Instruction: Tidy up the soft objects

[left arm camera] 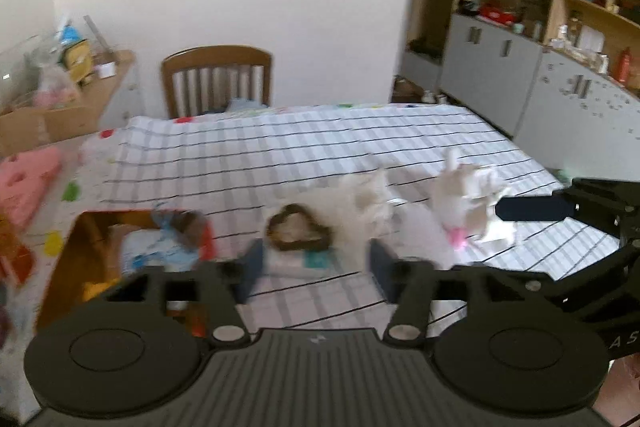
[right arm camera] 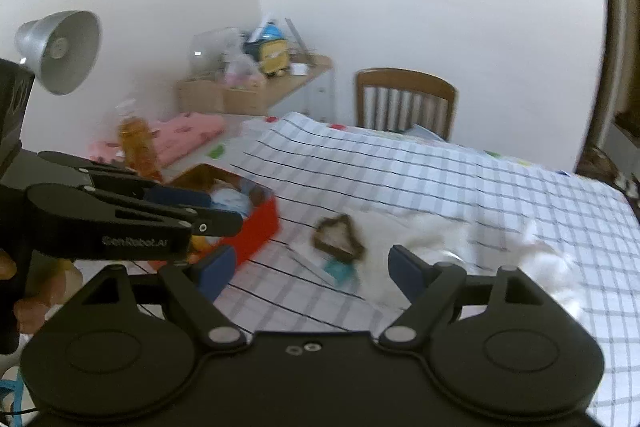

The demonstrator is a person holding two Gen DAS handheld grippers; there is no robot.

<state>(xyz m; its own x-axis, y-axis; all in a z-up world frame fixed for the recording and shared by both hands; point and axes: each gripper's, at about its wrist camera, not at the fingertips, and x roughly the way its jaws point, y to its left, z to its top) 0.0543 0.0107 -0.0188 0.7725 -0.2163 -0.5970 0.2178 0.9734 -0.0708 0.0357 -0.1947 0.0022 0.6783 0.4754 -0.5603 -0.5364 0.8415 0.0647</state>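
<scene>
A white plush toy with brown heart-shaped patch [left arm camera: 300, 233] lies on the checked tablecloth [left arm camera: 304, 147]; it also shows in the right wrist view [right arm camera: 340, 239]. A second white fluffy toy with pink detail [left arm camera: 468, 203] lies to its right, also at the right edge of the right wrist view [right arm camera: 552, 263]. A red box [left arm camera: 132, 251] holding soft items sits at the left, also in the right wrist view [right arm camera: 248, 219]. My left gripper [left arm camera: 316, 271] is open and empty just before the heart toy. My right gripper [right arm camera: 310, 271] is open and empty above the table.
A wooden chair [left arm camera: 218, 79] stands at the table's far edge. Grey cabinets and shelves [left arm camera: 520, 39] fill the right. A cluttered side shelf [right arm camera: 256, 83], pink cushion [right arm camera: 180, 135], orange bottle [right arm camera: 138, 147] and silver lamp [right arm camera: 60, 51] are at the left.
</scene>
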